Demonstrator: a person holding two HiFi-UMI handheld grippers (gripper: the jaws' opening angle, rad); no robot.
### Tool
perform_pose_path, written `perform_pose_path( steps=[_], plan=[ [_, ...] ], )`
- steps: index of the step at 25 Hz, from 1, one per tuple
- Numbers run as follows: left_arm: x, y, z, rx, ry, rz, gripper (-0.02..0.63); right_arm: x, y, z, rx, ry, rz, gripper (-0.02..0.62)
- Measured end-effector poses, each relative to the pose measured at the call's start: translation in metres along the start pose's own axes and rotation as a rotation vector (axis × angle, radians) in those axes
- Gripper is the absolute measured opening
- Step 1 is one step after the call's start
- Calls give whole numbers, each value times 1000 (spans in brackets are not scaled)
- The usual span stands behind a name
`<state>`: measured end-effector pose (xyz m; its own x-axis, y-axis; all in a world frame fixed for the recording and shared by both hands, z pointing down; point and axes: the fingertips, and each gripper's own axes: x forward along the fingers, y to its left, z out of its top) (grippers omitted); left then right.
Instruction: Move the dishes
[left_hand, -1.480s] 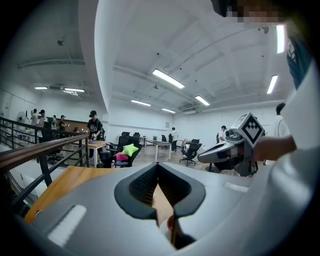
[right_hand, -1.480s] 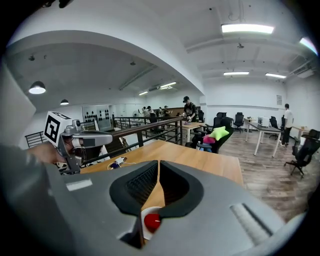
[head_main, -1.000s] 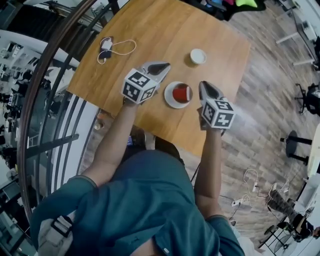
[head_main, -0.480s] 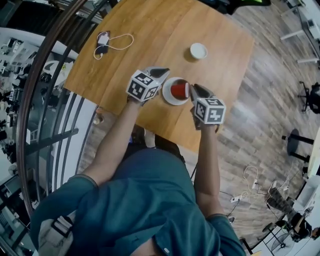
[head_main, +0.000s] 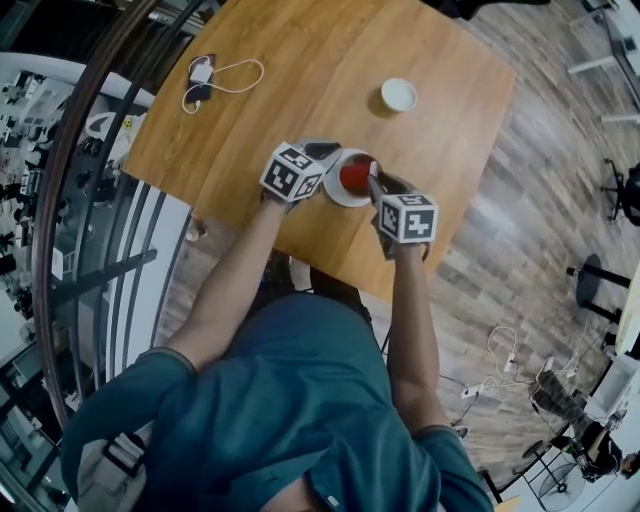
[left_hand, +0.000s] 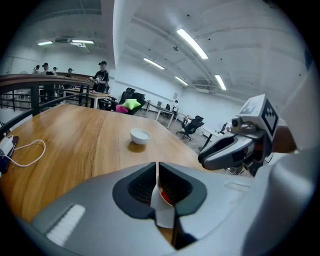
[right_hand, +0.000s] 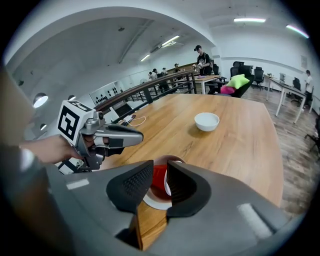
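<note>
A red cup (head_main: 352, 177) sits on a white saucer (head_main: 336, 195) near the front of the wooden table (head_main: 300, 70). My left gripper (head_main: 327, 152) is at the saucer's left side. In the left gripper view its jaws are shut on the saucer's thin white rim (left_hand: 159, 197), with the cup (left_hand: 167, 196) just behind. My right gripper (head_main: 375, 182) comes in from the right. In the right gripper view its jaws stand close together with the cup's red wall and white lip (right_hand: 161, 181) between them, above the saucer (right_hand: 156, 202).
A small white bowl (head_main: 398, 95) stands farther back on the table, also seen as the bowl (left_hand: 140, 135) and the bowl (right_hand: 206, 121). A phone with a white cable (head_main: 205, 82) lies at the far left. A railing (head_main: 80, 200) runs along the left, with wood flooring to the right.
Both grippers have moved in on the cup and saucer. The right one shifted left from beside the saucer onto the cup, and the left one slid to the saucer's rim.
</note>
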<state>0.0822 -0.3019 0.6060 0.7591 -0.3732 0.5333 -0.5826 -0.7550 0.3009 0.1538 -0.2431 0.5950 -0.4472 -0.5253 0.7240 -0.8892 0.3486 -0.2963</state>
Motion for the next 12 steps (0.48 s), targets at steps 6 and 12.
perform_pose_path(
  steps=[6, 12],
  plan=[
    [18, -6, -32, -15, 69, -16, 49, 15, -2, -22, 6, 44, 14, 75],
    [33, -8, -51, -26, 113, -28, 65, 27, -4, -33, -14, 78, 16, 75]
  ],
)
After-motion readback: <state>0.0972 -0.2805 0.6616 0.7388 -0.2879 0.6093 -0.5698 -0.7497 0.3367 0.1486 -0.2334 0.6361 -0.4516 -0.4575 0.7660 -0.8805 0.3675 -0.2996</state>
